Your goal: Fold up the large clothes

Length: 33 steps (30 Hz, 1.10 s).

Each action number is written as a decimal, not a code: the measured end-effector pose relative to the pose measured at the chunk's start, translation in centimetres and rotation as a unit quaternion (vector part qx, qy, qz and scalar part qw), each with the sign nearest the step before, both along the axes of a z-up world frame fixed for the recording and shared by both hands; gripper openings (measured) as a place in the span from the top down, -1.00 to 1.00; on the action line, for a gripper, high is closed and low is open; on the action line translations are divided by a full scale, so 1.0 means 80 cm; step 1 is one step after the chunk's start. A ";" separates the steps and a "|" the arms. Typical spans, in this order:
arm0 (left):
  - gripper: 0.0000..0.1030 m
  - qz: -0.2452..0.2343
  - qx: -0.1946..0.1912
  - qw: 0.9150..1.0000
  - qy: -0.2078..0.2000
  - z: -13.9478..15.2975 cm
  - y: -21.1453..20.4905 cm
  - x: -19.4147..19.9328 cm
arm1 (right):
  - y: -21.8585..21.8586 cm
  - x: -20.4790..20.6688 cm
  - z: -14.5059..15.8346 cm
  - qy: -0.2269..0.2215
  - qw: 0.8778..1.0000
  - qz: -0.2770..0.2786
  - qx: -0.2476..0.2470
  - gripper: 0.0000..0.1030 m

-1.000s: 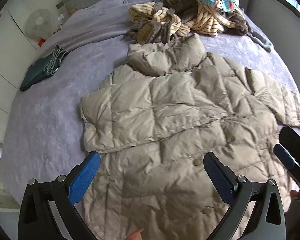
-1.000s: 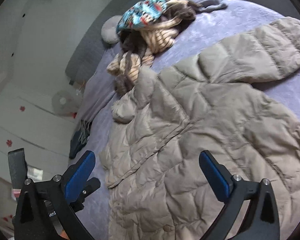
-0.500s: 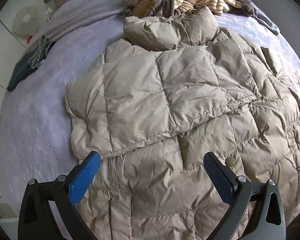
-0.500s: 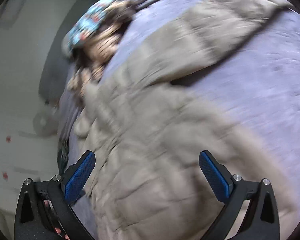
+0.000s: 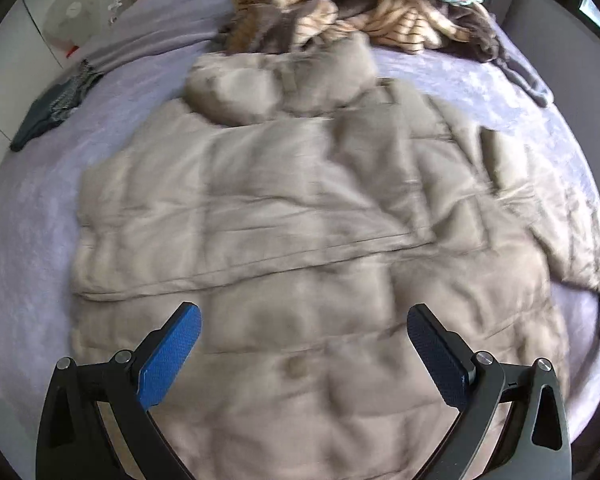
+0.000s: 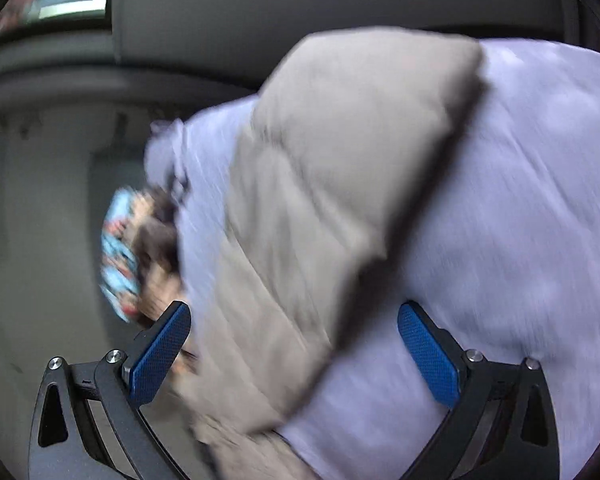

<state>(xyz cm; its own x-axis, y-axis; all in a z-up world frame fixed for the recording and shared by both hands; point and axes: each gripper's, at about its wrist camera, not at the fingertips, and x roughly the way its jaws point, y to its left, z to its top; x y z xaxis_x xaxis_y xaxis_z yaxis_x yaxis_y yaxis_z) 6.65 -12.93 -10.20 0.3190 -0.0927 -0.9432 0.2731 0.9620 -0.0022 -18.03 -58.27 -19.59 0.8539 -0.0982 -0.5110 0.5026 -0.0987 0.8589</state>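
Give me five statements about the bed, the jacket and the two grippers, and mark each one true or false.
1. The beige puffer jacket lies spread on the purple bedspread. True.
2. The left gripper is shut on the jacket's hem. False: it is open, gripping nothing.
3. A heap of unfolded clothes lies beyond the jacket's collar. True.
4. The right gripper holds a striped garment. False: it is open, with the jacket's sleeve ahead of it.
5. A dark folded item lies on the jacket's chest. False: it lies apart from the jacket, near the bed's left edge.
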 end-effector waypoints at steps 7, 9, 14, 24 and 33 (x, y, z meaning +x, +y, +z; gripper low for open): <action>-1.00 -0.035 -0.006 0.999 -0.020 0.006 -0.076 -0.017 | -0.051 0.020 -0.012 -0.094 0.994 -0.010 0.056 -0.95; -1.00 -0.042 -0.002 0.999 -0.029 0.011 -0.080 -0.017 | -0.054 0.027 -0.009 -0.100 0.993 0.004 0.060 -0.18; -1.00 -0.033 0.003 0.999 -0.039 0.019 -0.059 -0.008 | -0.053 0.048 0.008 -0.109 0.992 0.026 0.058 0.83; -1.00 0.001 0.021 0.997 -0.072 0.019 0.036 0.034 | 0.046 0.199 0.143 -0.133 0.966 0.200 -0.091 0.83; -1.00 0.042 -0.008 0.997 -0.068 0.012 0.153 0.073 | 0.326 0.382 0.184 -0.035 0.852 0.443 -0.276 0.83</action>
